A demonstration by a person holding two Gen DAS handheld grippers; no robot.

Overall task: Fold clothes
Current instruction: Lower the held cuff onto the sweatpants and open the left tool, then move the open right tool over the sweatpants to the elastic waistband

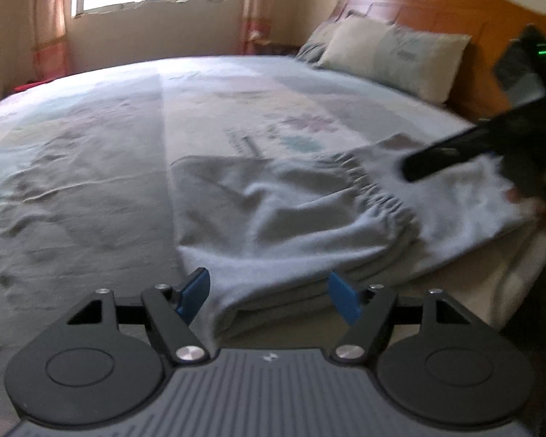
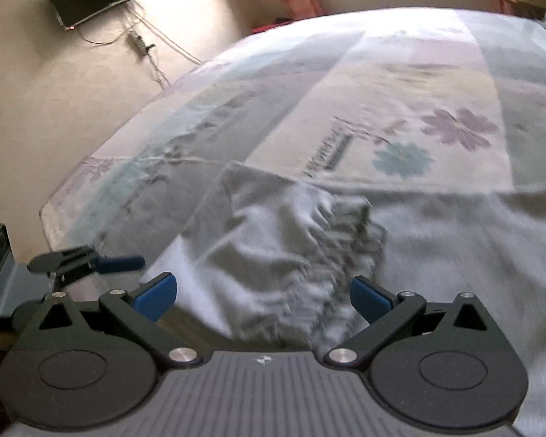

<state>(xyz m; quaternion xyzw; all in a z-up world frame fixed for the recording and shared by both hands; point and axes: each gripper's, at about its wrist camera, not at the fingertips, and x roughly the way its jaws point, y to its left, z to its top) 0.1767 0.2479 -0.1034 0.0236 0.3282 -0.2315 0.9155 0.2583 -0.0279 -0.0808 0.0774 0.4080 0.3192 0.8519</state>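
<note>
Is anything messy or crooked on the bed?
Yes, a little. The grey clothes near the bed's edge are rumpled, with the stretchy waistband bunched and slanting across them. The sheet is wrinkled too. Nothing looks spilled or torn.

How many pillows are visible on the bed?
2: a cream pillow against the headboard, and a grey one partly hidden behind it. Others may be out of view.

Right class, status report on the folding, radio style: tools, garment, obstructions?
Left tool open, right tool open, neither gripping. Grey garment partly folded on bed. Nothing blocking.
</note>
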